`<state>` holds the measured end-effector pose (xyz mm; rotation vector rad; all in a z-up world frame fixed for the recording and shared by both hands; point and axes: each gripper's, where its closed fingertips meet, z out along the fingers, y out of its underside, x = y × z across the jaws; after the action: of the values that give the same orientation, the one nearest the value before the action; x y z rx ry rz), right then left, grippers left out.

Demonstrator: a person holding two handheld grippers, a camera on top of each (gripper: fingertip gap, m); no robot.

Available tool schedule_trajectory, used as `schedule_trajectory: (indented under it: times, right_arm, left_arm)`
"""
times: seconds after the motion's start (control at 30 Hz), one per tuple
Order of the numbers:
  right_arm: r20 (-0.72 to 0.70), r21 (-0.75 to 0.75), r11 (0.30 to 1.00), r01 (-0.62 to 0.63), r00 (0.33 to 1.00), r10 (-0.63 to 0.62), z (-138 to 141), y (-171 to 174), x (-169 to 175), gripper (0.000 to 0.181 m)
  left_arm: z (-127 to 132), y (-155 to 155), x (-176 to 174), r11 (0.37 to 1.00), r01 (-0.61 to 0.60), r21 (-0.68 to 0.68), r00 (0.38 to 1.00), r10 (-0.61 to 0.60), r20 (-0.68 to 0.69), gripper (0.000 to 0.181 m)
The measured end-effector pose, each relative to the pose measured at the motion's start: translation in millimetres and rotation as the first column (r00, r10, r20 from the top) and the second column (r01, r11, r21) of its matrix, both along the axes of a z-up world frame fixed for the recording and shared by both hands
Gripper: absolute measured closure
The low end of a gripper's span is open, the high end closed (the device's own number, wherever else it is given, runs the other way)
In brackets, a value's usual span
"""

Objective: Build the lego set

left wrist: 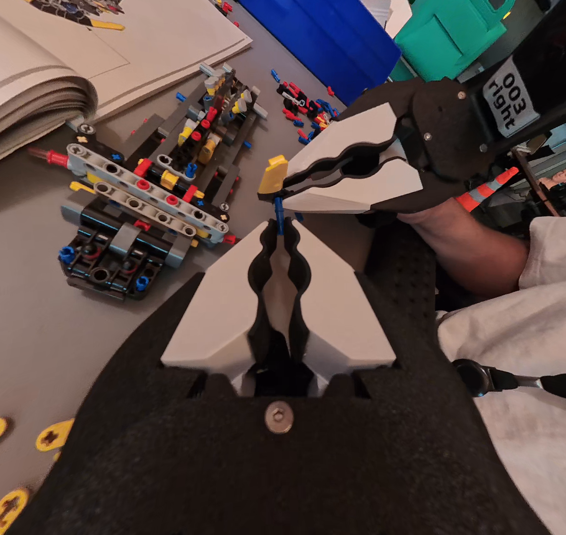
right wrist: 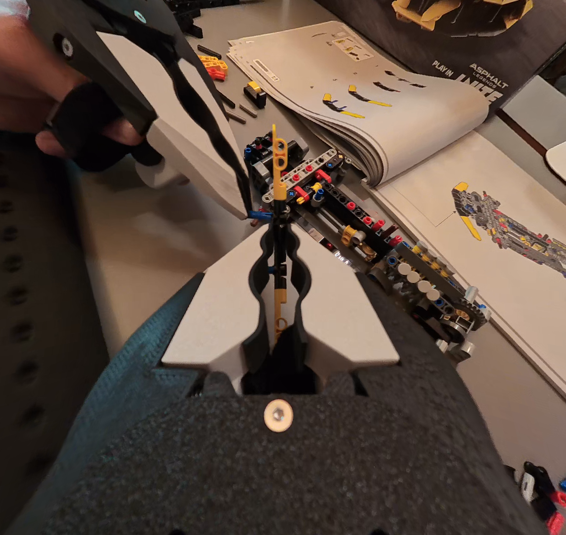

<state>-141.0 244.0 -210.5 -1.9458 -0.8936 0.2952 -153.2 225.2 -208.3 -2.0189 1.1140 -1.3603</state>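
While the right claw (right wrist: 279, 229) clamps a slim yellow-and-black panel piece (right wrist: 279, 164) edge-on above the table (left wrist: 36, 321), the left claw (left wrist: 280, 224) pinches a blue pin (left wrist: 278, 210) and meets its black section, probably to seat it. Behind, the half-built chassis (left wrist: 147, 189) lies beside the open instruction book (left wrist: 153, 36), black beams studded with red, blue and yellow connectors.

The two grippers meet tip to tip above bare table (left wrist: 36, 321), with open grey surface below and left of them. The chassis (left wrist: 147, 189) lies just left, the open manual (left wrist: 128, 48) behind it. Loose pins (left wrist: 306, 112) and a blue bin (left wrist: 309, 20) crowd the far side. Yellow pieces (left wrist: 52, 436) sit nearby, perhaps flat.
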Motion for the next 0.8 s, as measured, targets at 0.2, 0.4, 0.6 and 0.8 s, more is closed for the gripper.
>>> schedule_trajectory:
  times: [0.2, 0.4, 0.6, 0.8]
  right_arm:
    - [0.087, 0.041, 0.999, -0.004, 0.996, 0.000, -4, 0, 0, 0.175]
    - [0.142, 0.119, 0.992, 0.049, 0.988, -0.066, 4, 6, 2, 0.175]
    - [0.196, 0.129, 0.986, 0.105, 0.972, -0.129, 1, 9, 6, 0.176]
    - [0.166, 0.078, 0.986, 0.147, 0.973, -0.159, -2, 10, 6, 0.175]
  left_arm:
    - [-4, 0, 1, 0.999, -0.001, -0.041, 1.000, 0.001, -0.010, 0.178]
    - [2, 5, 3, 0.997, -0.046, -0.063, 0.999, 0.048, 0.022, 0.178]
    - [1, 14, 4, 0.965, -0.130, 0.229, 0.986, 0.151, -0.078, 0.178]
    - [-1, 16, 4, 0.946, -0.140, 0.291, 0.980, 0.175, -0.100, 0.178]
